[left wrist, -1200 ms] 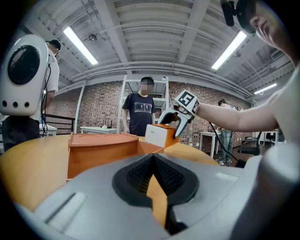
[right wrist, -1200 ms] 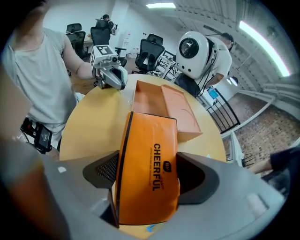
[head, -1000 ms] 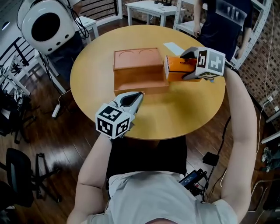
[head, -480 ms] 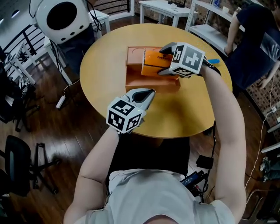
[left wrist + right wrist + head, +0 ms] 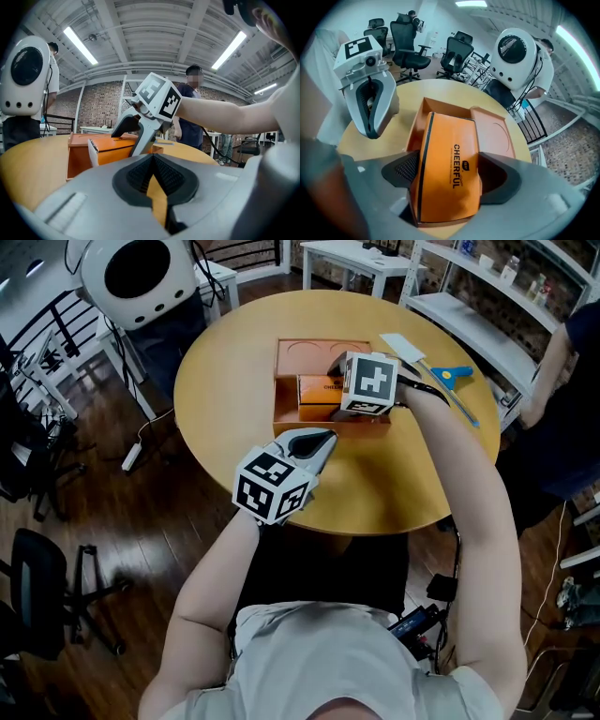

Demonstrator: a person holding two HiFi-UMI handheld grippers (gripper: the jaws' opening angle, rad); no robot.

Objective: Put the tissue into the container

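Right claw opening, its pads loosening on the sides of the orange tissue box between them. The box sits directly beneath, down in the brown container. Best to finish widening, then lift straight up, lest a pad drag it. Left claw closed, empty, well apart.

The right gripper is being opened around the tissue box, arm outstretched; the left gripper is being held closed nearer the body.

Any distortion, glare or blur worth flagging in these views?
Head view: dim but sharp, no glare on the table. Left gripper view: heavy fisheye, bright ceiling lights, dark corners. Right gripper view: fisheye too; tissue box print crisp, edges vignetted.
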